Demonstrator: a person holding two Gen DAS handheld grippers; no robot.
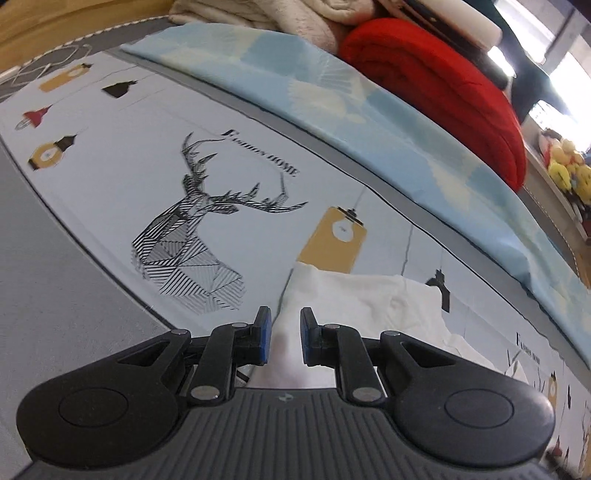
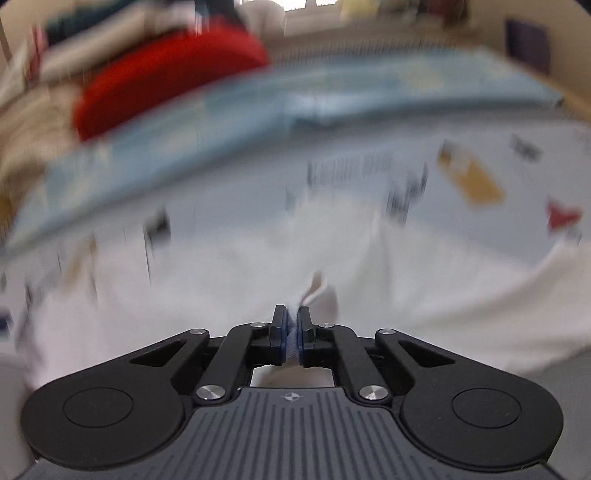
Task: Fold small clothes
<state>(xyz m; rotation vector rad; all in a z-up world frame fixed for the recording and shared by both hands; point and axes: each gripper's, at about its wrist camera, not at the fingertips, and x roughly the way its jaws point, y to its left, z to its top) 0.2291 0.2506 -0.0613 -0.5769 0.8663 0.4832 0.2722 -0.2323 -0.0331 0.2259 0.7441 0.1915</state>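
Right tool (image 2: 291,334) is pinched closed on a fold of the white garment (image 2: 424,295), cloth bunched between the blue pads, so this side has its hold on an edge, likely to lift or carry it over for a fold. Left tool (image 1: 285,338) stands slightly apart with white cloth showing in the gap; the pads don't look pressed onto it, so I read it as parted and lined up over the garment's near-left part rather than gripping. The white garment (image 1: 369,299) lies crumpled on the printed sheet (image 1: 110,184) of the bed, which has a deer-head drawing (image 1: 188,236) and lamp motifs; it isn't flat yet, so folding looks barely begun. Left of the garment the sheet is bare and flat, good room to spread or drag cloth that way. Far side is tighter: a light blue folded cover (image 1: 332,103) runs along the far edge, with a red blanket (image 1: 443,92) and cream towels (image 1: 258,18) piled behind it. Right wrist view is blurred, so the garment's outline and its far edge can't be read there.
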